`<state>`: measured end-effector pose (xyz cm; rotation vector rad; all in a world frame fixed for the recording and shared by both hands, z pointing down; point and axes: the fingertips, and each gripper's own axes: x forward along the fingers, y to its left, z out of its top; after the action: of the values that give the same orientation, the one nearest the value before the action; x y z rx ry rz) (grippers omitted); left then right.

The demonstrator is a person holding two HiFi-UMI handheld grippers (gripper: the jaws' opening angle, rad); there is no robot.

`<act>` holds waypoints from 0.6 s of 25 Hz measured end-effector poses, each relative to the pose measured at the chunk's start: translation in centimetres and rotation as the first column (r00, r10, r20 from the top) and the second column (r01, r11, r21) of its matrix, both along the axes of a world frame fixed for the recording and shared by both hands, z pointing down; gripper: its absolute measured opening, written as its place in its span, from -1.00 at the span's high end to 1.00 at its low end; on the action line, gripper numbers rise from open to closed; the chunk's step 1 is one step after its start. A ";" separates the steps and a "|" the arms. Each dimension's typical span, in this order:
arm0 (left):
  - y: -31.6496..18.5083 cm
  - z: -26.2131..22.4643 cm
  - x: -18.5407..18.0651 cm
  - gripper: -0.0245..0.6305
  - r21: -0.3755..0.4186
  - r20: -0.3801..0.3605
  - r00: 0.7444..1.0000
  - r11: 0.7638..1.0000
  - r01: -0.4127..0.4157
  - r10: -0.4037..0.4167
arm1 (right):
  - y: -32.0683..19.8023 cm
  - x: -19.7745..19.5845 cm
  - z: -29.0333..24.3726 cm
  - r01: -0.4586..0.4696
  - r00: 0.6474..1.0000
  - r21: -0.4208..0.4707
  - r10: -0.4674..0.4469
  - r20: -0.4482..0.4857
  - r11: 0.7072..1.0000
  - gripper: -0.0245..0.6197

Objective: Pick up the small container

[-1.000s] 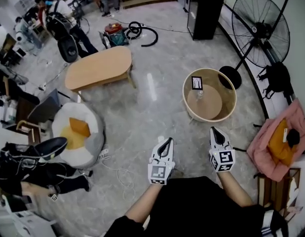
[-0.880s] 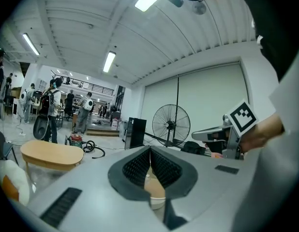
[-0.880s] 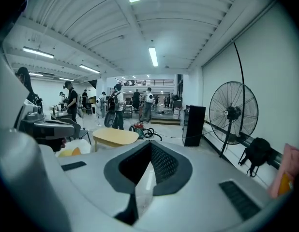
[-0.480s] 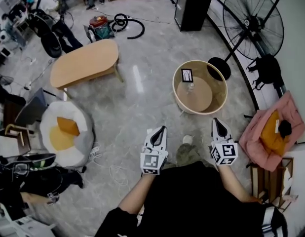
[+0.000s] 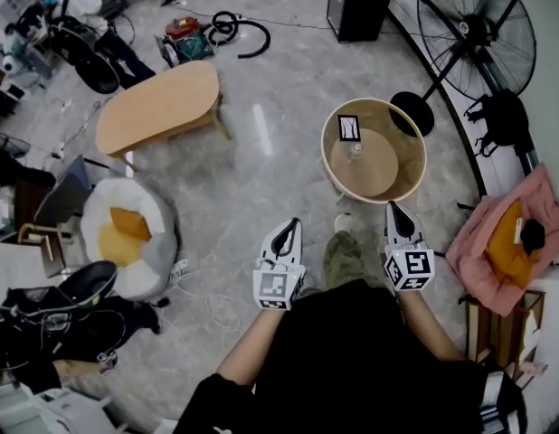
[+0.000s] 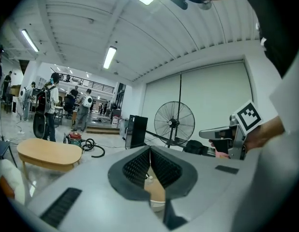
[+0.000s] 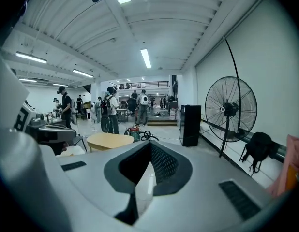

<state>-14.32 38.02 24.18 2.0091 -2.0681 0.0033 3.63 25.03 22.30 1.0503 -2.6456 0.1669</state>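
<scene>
The small container, a little clear bottle, stands upright on a round, high-rimmed wooden table, beside a black-and-white marker card. My left gripper hangs over the floor, short of the table and to its left, shut and empty. In the left gripper view the bottle shows low behind the closed tips of the left gripper. My right gripper is just below the table's near rim, shut with nothing in it. The right gripper view has the right gripper pointing across the room.
An oval wooden table stands at the left, with a white beanbag nearer. A pedestal fan and a black cabinet lie beyond the round table. Pink cloth is at the right, cables on the floor, people far left.
The person has stepped forward. Both grippers now sit nearer the round table's rim, and a shoe shows between them. Both stay shut.
</scene>
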 end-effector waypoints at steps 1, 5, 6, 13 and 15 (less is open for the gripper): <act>-0.8 0.1 -0.2 0.86 -0.006 0.003 1.000 1.000 0.005 -0.005 | -0.9 -0.1 0.1 0.000 1.000 -0.002 0.000 0.003 1.000 0.86; -4.8 0.4 -0.3 0.86 -0.022 0.005 1.000 1.000 -0.008 0.008 | -5.5 -0.2 0.7 -0.011 1.000 -0.006 0.011 0.004 1.000 0.86; -6.0 0.6 -0.1 0.86 -0.029 0.000 1.000 0.999 -0.022 0.022 | -6.8 -0.1 1.2 -0.015 1.000 -0.017 0.015 0.003 1.000 0.86; -15.1 3.7 1.0 0.86 -0.064 -0.038 0.997 0.996 -0.066 0.064 | -15.2 0.1 3.7 -0.027 1.000 -0.050 0.028 0.009 0.998 0.86; -18.9 4.6 2.7 0.86 -0.086 -0.028 0.997 0.994 -0.071 0.069 | -18.5 1.9 4.9 -0.039 0.999 -0.091 0.042 0.022 0.995 0.86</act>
<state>-11.62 19.16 28.81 2.0174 -1.9469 0.0791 5.53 6.54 27.17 1.0790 -2.6122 0.3075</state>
